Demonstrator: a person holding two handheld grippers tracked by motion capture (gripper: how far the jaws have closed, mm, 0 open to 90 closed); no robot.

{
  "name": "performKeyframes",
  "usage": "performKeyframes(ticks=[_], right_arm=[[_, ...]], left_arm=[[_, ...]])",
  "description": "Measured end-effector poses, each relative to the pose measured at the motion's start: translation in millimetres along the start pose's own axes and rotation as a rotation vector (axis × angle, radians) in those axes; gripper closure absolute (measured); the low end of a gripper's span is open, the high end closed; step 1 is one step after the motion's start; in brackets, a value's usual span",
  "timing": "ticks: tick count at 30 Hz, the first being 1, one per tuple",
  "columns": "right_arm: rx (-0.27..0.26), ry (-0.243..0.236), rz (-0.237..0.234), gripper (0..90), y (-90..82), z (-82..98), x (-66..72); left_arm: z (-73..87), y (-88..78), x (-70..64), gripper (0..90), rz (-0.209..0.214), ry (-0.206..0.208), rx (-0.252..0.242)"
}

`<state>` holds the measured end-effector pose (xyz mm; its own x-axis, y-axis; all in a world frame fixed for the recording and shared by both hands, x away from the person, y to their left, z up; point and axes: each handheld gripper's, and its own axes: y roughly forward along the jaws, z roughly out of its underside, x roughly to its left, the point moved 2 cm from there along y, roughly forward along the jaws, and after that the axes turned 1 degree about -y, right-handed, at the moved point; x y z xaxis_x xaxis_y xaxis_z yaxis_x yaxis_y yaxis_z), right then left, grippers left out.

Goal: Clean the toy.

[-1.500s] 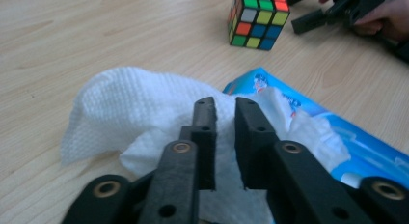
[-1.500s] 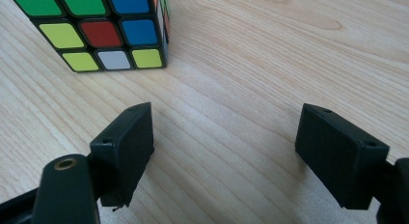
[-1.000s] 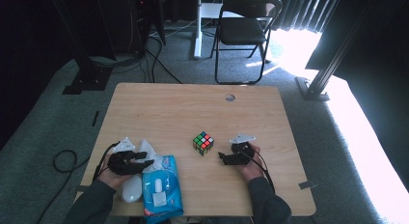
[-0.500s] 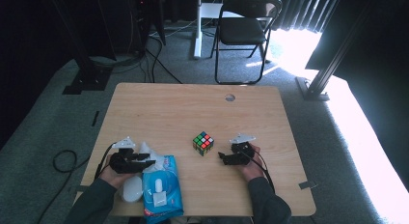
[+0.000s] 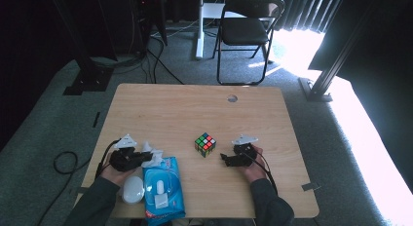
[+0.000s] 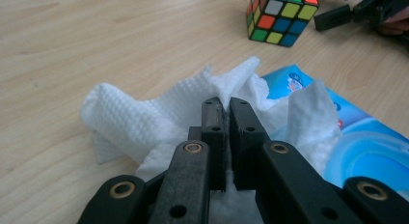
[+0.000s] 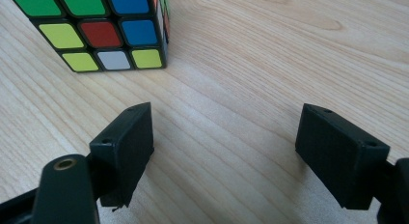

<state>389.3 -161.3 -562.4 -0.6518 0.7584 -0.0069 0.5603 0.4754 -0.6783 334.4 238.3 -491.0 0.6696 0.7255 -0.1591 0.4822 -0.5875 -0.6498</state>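
Observation:
My left gripper (image 6: 225, 104) is shut on a crumpled white wet wipe (image 6: 144, 122); its jaws have just been closing, and they pinch a fold of the wipe. The wipe sticks out of a blue wipes pack (image 5: 163, 187) at the table's front left, where the left gripper (image 5: 145, 158) lies. A scrambled colour cube (image 5: 205, 144) sits mid-table. Just right of it, my right gripper (image 5: 225, 159) rests low on the table. Its jaws are open with bare wood between them, and the cube (image 7: 96, 26) stands a little ahead and to the left of the right gripper (image 7: 224, 132).
A white rounded object (image 5: 131, 189) lies beside the pack near the front edge. The wooden table (image 5: 195, 109) has a cable hole (image 5: 232, 98) at the back. A folding chair (image 5: 246, 31) stands beyond the table.
The left gripper's jaws have closed on the wipe. Both hands and the cube have stayed where they were.

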Motion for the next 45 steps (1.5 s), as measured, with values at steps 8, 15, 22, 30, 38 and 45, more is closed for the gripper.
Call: performKeyframes(ticks=[8, 15, 22, 30, 38, 45], right_arm=[[0.001, -0.001, 0.000, 20.9, -0.1, 0.0, 0.1], [0.013, -0.020, -0.015, 14.2, 1.5, -0.7, 1.4], [0.023, -0.017, -0.017, 14.2, 2.0, -2.0, 1.4], [0.036, -0.015, -0.017, 14.3, 2.0, -3.4, 1.6], [0.033, -0.015, -0.016, 14.3, 2.2, -3.2, 1.6], [0.025, -0.029, -0.047, 20.0, 2.4, -7.0, 6.1]], left_arm=[[-10.5, -2.5, 4.0, 87.0, -0.042, 0.007, -0.028], [-21.5, -0.5, 6.8, 87.1, -0.055, 0.014, -0.044], [-30.5, -0.5, 7.4, 87.1, -0.059, 0.017, -0.058], [-40.9, 0.4, 5.9, 87.1, -0.066, 0.034, -0.066], [-48.6, 0.5, 5.1, 87.1, -0.070, 0.047, -0.074], [-53.5, 0.5, 8.2, 87.0, -0.067, 0.038, -0.081]])
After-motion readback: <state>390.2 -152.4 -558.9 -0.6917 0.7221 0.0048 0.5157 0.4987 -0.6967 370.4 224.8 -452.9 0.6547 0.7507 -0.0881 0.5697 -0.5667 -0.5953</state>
